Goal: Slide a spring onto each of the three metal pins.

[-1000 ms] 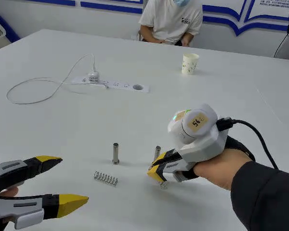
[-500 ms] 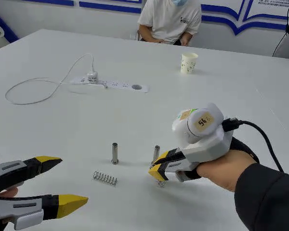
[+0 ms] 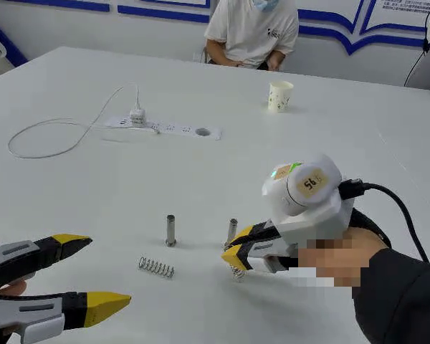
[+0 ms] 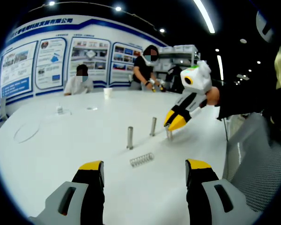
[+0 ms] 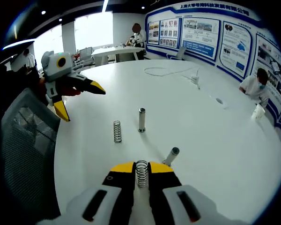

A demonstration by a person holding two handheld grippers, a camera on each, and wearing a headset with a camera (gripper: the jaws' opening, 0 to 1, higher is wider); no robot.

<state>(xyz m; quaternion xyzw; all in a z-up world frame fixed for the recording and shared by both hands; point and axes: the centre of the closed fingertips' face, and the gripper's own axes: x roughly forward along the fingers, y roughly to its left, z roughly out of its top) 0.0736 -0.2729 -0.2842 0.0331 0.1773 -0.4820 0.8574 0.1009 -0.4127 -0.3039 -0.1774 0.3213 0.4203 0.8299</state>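
Beside the right-hand pin (image 3: 233, 230), the right gripper (image 3: 235, 252) pinches one spring (image 5: 141, 173) upright — jaws closed on it. A second spring (image 3: 156, 266) lies flat near the other pin (image 3: 171, 230); the left gripper (image 3: 107, 269) hangs open.

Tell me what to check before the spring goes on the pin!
1. Held spring clamped by right gripper: ok.
2. Near pin standing upright: ok.
3. Held spring above that pin's top: not ok, it hangs low beside the pin, near the table.
4. Left gripper out of the way: ok, open and well apart.
5. Loose spring free to grab: ok, lying by the other pin.
6. Third pin's place: cannot tell.
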